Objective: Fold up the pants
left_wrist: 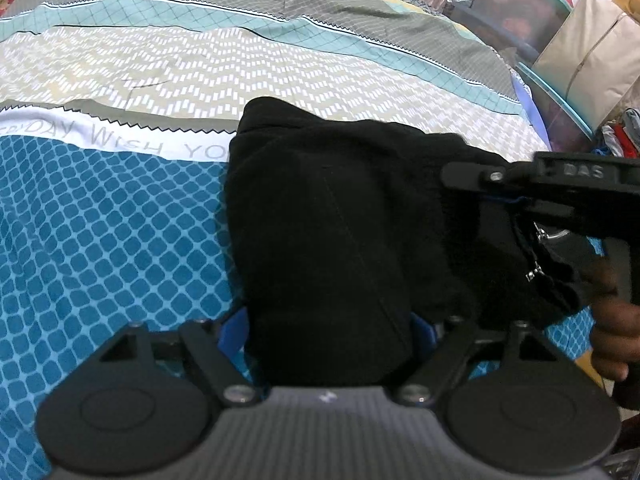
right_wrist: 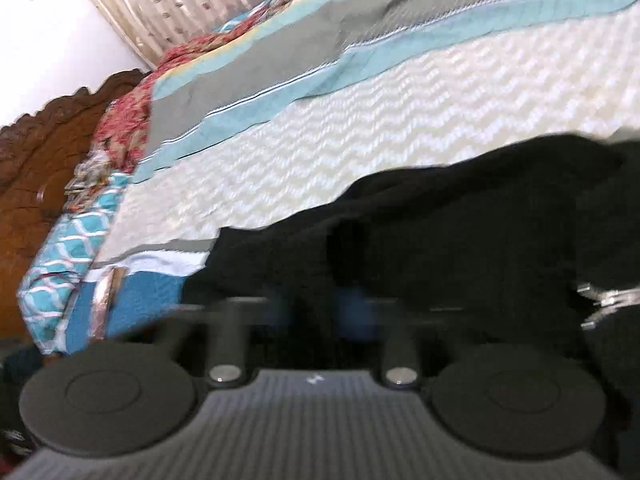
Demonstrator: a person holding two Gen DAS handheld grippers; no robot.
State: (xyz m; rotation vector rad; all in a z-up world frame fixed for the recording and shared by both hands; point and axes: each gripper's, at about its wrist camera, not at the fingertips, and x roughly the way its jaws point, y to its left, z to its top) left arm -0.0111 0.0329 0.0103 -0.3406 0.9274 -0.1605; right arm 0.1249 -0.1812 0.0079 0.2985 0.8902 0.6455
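Note:
The black pants [left_wrist: 340,220] lie bunched on the patterned bedsheet [left_wrist: 120,220]. My left gripper [left_wrist: 326,332] has its blue pads [left_wrist: 232,334] on either side of a thick fold of the pants, closed on it. My right gripper [left_wrist: 500,200] comes in from the right in the left wrist view, near the waistband with a metal clasp [left_wrist: 540,236]. In the blurred right wrist view the right gripper [right_wrist: 324,312] has its blue pads [right_wrist: 354,314] close together with black pants cloth [right_wrist: 460,232] between them. The metal clasp [right_wrist: 608,300] shows at the right.
The bed is covered by a striped teal, grey and cream sheet [right_wrist: 400,112]. A carved wooden headboard [right_wrist: 36,168] stands at the left. Curtains [right_wrist: 180,4] hang behind. Plastic storage bins [left_wrist: 520,16] and a beige bag [left_wrist: 592,56] stand past the bed's right edge.

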